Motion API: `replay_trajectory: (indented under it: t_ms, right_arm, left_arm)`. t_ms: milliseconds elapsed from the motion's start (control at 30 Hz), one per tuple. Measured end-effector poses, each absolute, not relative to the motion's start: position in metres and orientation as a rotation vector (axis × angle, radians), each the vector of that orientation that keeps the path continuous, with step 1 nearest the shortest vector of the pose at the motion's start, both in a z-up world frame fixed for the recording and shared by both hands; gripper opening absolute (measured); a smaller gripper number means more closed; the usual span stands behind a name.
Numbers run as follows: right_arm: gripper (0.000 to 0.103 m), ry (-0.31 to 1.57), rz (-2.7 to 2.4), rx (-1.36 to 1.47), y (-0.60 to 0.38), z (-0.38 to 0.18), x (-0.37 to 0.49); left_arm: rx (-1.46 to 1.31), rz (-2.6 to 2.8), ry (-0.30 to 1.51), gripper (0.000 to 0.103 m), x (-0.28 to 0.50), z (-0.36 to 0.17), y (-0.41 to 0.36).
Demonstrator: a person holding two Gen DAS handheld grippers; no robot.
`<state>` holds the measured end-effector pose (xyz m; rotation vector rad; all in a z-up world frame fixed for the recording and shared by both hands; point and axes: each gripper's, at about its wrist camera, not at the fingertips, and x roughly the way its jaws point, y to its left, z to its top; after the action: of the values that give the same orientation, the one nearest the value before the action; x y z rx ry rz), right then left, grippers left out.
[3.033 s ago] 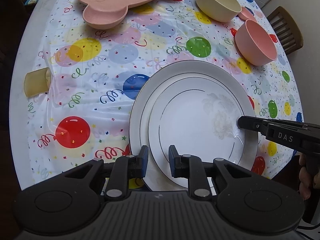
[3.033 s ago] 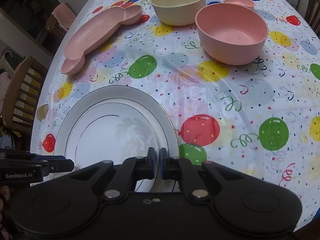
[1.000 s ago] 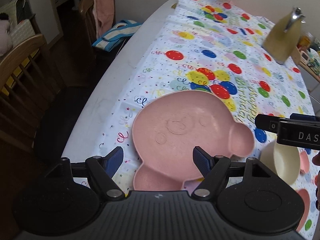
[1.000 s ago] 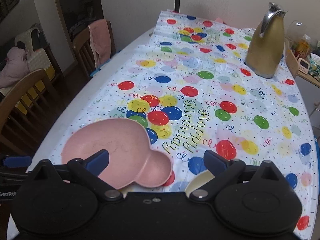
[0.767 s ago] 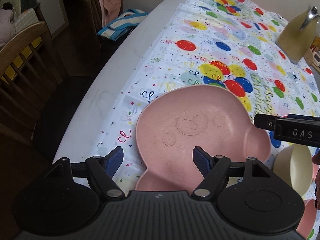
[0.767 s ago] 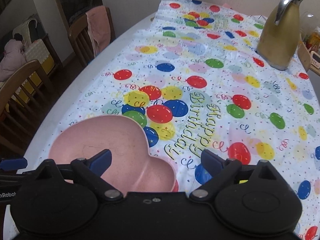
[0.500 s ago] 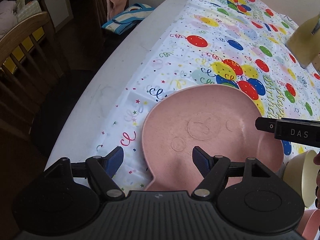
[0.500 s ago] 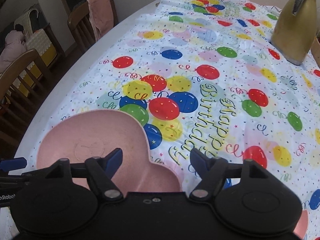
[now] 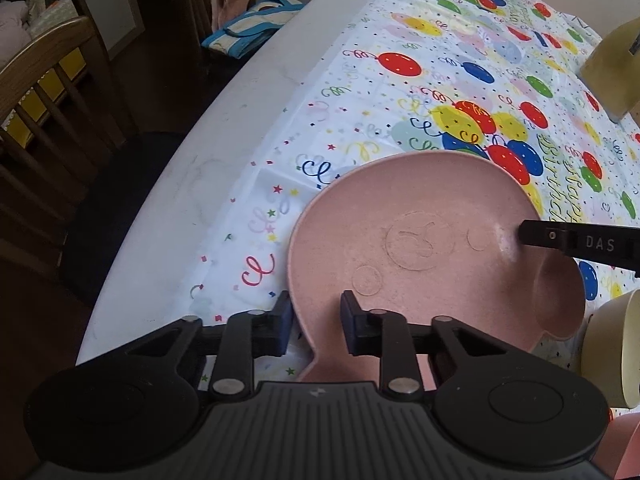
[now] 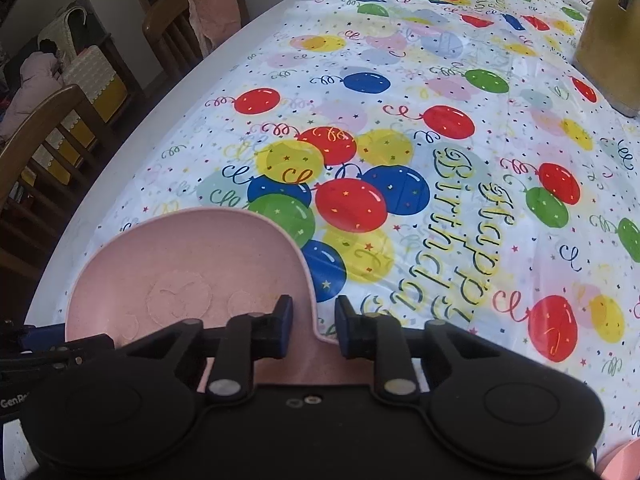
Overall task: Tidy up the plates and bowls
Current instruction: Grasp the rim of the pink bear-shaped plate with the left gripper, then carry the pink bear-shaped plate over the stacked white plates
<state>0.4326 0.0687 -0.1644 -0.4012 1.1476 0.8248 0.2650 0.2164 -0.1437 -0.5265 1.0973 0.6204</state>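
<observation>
Balloon tablecloth (image 10: pixel 400 80) under pink plate (image 9: pixel 420 240), cream bowl (image 9: pixel 612 352) alongside.

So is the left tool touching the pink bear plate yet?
Cannot tell. In the left wrist view the left tool straddles the pink bear plate's rim, but no contact shows plainly.

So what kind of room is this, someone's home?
Most likely a home dining room. A big table wears a "Happy Birthday" balloon tablecloth, wooden chairs stand round it, and a pink child's plate lies on top.
</observation>
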Motion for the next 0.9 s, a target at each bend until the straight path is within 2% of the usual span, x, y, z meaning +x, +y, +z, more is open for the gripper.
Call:
replay_trajectory:
  t_ms: [67,433,900]
  right_arm:
    - [0.009,1.151,0.833,-0.38,0.068,-0.163,0.433]
    - [0.008,1.116,0.793,-0.381,0.064,-0.142,0.416]
    - [0.008,1.072,0.705,-0.343,0.026,-0.078,0.353]
  left_arm:
    - [-0.53,0.625,1.099,0.018,0.264,-0.143,0.218]
    - [-0.529,0.597,1.079,0.018,0.249,-0.123,0.214]
    - [-0.461,0.481,1.047,0.018,0.196,-0.069,0.185]
